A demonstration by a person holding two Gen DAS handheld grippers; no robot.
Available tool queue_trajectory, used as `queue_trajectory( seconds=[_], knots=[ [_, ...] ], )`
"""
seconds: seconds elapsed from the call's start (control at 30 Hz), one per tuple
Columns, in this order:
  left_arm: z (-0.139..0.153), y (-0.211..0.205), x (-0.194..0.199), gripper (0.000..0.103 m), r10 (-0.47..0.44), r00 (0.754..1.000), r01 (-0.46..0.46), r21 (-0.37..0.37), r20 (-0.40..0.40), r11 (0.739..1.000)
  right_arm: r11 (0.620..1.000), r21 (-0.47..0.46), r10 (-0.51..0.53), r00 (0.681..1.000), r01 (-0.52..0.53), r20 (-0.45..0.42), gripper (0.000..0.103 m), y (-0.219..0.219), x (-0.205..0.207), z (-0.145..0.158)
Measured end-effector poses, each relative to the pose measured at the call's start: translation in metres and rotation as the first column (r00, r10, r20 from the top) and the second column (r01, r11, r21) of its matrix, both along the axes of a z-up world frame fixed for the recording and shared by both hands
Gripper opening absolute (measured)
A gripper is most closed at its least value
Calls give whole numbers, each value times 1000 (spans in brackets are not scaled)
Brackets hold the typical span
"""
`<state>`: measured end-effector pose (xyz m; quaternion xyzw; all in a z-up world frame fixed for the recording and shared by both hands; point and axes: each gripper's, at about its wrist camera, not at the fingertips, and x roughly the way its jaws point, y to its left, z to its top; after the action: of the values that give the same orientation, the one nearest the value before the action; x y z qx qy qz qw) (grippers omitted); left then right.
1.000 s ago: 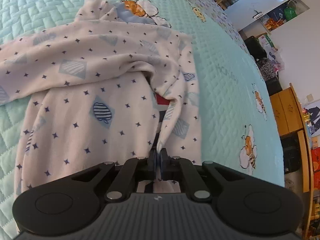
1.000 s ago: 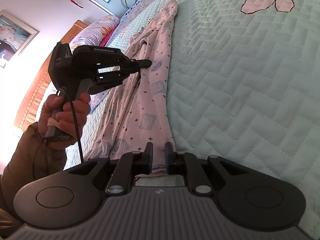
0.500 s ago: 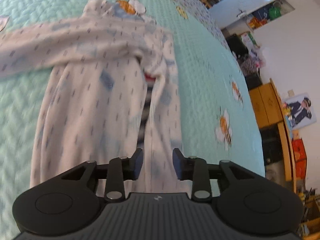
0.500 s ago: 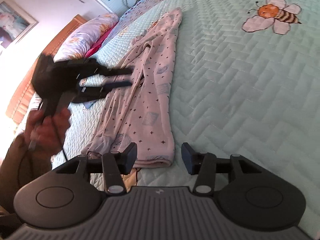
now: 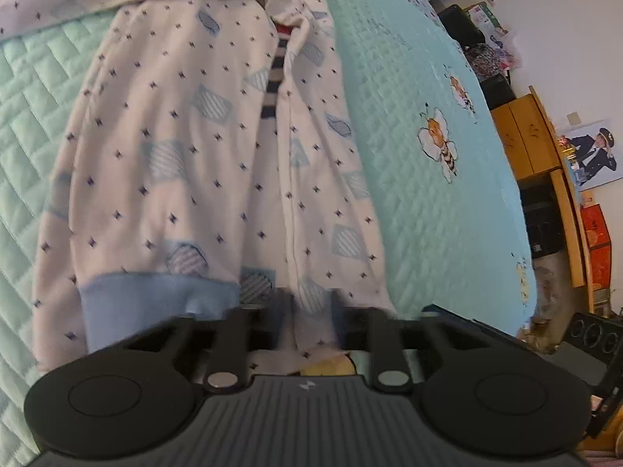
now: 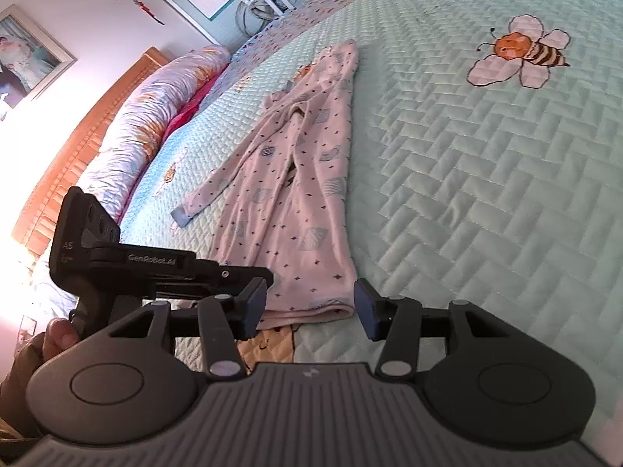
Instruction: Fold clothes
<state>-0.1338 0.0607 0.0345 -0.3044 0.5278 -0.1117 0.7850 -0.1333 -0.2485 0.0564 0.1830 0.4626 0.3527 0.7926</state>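
Observation:
A white pyjama garment [image 5: 187, 163] with small dark stars, striped blue patches and a light-blue cuff [image 5: 155, 299] lies stretched out lengthwise on the mint quilted bedspread [image 5: 409, 124]. A dark striped lining shows in its middle slit. My left gripper [image 5: 309, 307] is open at the near hem, with fabric lying under and between its blurred fingers. In the right wrist view the garment [image 6: 296, 194] runs away from me. My right gripper [image 6: 311, 307] is open just short of the folded near edge. The left gripper [image 6: 155, 268] sits at the hem's left corner, held by a hand [image 6: 58, 338].
A floral bolster [image 6: 155, 116] and a wooden headboard [image 6: 78, 136] lie beyond the garment's left side. Embroidered bees [image 6: 521, 54] dot the bedspread to the right. Wooden cabinets [image 5: 545, 163] and clutter stand past the bed's far edge.
Both grippers were shut on the garment a second ago and have opened and let go. The left gripper dropped back to the near hem. The garment now lies flat.

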Motion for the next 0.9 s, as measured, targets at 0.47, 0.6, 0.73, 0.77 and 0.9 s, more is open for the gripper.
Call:
queue_trajectory(
  seconds=[0.47, 0.6, 0.73, 0.77, 0.9],
  knots=[
    [-4, 5, -9, 11, 15, 1000, -15, -17, -11, 1000, 998, -8, -65, 998, 65, 14, 52, 1, 11, -4],
    [-2, 5, -10, 22, 24, 1000, -24, -24, 4, 999, 979, 195, -58, 997, 65, -42, 52, 4, 30, -2],
    [7, 10, -15, 27, 12, 1000, -12, 1, 14, 1000, 923, 375, 7, 974, 80, -225, 52, 14, 47, -28],
    [10, 11, -16, 28, 6, 1000, -6, 9, 22, 1000, 904, 418, 29, 963, 89, -267, 52, 17, 52, -34],
    [24, 19, -14, 28, 15, 997, -16, 11, 72, 1000, 945, 316, 9, 957, 86, -289, 49, 20, 54, -49]
  ],
)
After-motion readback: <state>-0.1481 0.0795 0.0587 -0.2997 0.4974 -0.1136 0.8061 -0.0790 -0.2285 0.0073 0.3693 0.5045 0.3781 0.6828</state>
